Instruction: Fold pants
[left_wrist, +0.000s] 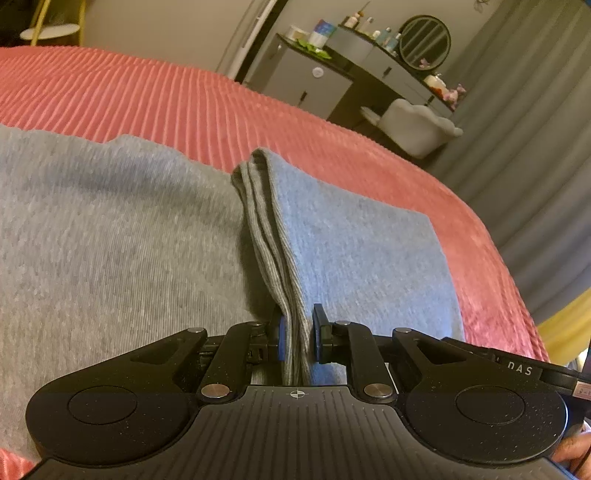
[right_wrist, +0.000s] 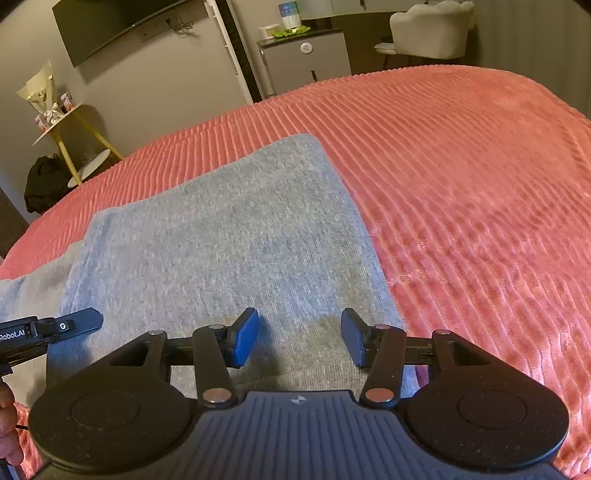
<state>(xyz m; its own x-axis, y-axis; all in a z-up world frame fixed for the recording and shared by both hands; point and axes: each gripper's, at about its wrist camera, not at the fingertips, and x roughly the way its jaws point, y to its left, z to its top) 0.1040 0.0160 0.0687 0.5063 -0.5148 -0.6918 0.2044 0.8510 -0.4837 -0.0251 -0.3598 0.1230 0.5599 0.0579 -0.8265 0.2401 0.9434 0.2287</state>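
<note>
Grey knit pants (left_wrist: 110, 229) lie on a pink ribbed bedspread (left_wrist: 184, 103). My left gripper (left_wrist: 298, 332) is shut on the layered ribbed edge of the pants (left_wrist: 266, 229) and holds that fold raised, with a grey panel falling to its right. In the right wrist view the pants (right_wrist: 221, 240) lie flat as a folded grey panel. My right gripper (right_wrist: 300, 339) is open and empty just above the near part of that panel. The left gripper's black body (right_wrist: 48, 332) shows at the left edge of that view.
The pink bedspread (right_wrist: 461, 184) spreads wide to the right of the pants. Beyond the bed stand a grey cabinet (right_wrist: 306, 62), a white chair (right_wrist: 432, 29), a small side table (right_wrist: 70, 125) and grey curtains (left_wrist: 524, 129).
</note>
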